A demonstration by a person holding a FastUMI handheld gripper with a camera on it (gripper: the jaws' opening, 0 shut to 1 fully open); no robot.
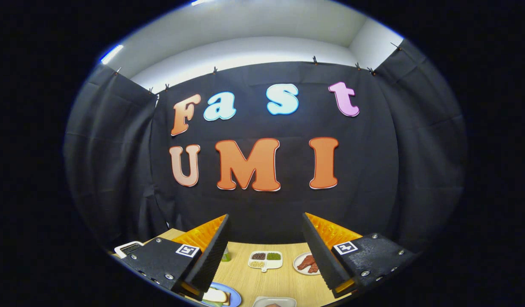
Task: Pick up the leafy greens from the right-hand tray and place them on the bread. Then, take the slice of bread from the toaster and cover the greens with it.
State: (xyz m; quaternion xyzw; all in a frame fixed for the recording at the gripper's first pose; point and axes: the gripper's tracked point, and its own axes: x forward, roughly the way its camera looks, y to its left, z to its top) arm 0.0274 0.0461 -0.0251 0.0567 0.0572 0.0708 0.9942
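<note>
Here my fingers (265, 251) stand spread wide apart with nothing between them, raised above the wooden desk (266, 281) and aimed at the booth's black cloth wall.

Nearest me, beside my left finger, sits a blue plate (232, 295) carrying a slice of bread (215, 295); a bit of green shows at its edge, but I cannot tell what that is. Just ahead, low in the gap between my fingers, is the rim of a pale tray (274, 302) with something reddish on it, mostly cut off.

Farther along the desk, between my fingers, lies a white divided dish (265, 260) with dark, green and yellowish fillings in separate compartments. To its right, partly hidden behind my right finger, is a white plate (300, 265) holding reddish-brown strips (308, 262). A small green thing (226, 256) peeks out beside my left finger.

Beyond my left finger, at the desk's far left edge, stands a white toaster (128, 247), its slot too hidden to judge.
</note>
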